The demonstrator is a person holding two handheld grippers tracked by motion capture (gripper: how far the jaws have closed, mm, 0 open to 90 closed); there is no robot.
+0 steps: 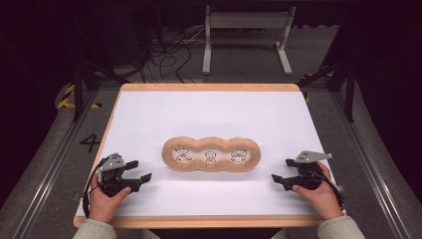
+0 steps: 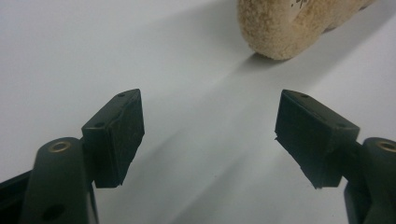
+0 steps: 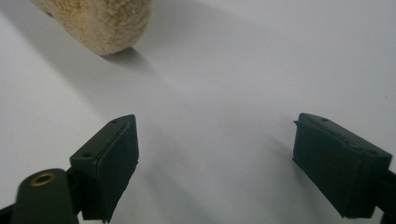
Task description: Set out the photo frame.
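High view shows the left tool (image 1: 139, 171) held low over the white desk (image 1: 149, 114) near its front left corner, jaws spread wide with nothing between them; the right tool (image 1: 281, 170) sits likewise near the front right, jaws wide and empty, both pointing inward; between them, well apart from either, lies the tan fuzzy three-lobed tray (image 1: 211, 170) with three small cartoon figures drawn inside; left gripper view catches one rounded end of that tray (image 2: 280, 28) ahead; right gripper view catches the other end (image 3: 102, 23); beyond the desk, grey floor and tangled black cables (image 1: 164, 59).
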